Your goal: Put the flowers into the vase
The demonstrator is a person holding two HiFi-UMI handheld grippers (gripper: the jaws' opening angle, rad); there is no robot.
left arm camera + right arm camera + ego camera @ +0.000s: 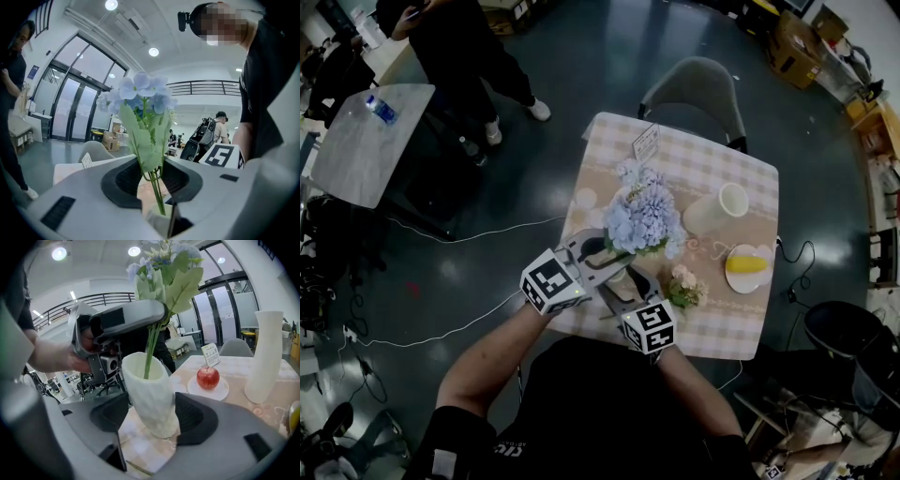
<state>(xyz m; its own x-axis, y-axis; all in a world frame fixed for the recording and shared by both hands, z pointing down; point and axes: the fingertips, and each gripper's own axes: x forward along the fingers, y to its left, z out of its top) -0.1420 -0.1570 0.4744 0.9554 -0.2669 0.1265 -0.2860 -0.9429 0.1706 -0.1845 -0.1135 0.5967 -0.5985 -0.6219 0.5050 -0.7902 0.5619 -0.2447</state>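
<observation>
A bunch of pale blue flowers [642, 220] with green leaves stands above the near left part of the table. My left gripper [612, 253] is shut on its thin green stems [157, 187], and the blooms [140, 93] rise above the jaws. The stems run down into the mouth of a small white textured vase [150, 394]. This vase leans a little on the checked tablecloth between the pads of my right gripper [152, 416], which is shut on it. From above, the flowers and the left gripper mostly hide the vase.
A tall white vase [717, 206] stands at the right of the table [741, 169], with a plate holding something yellow [748, 267] beside it. Pink flowers [684, 286] lie near my right gripper. An apple on a plate [208, 378], a card [645, 142] and a grey chair [694, 89] are farther back.
</observation>
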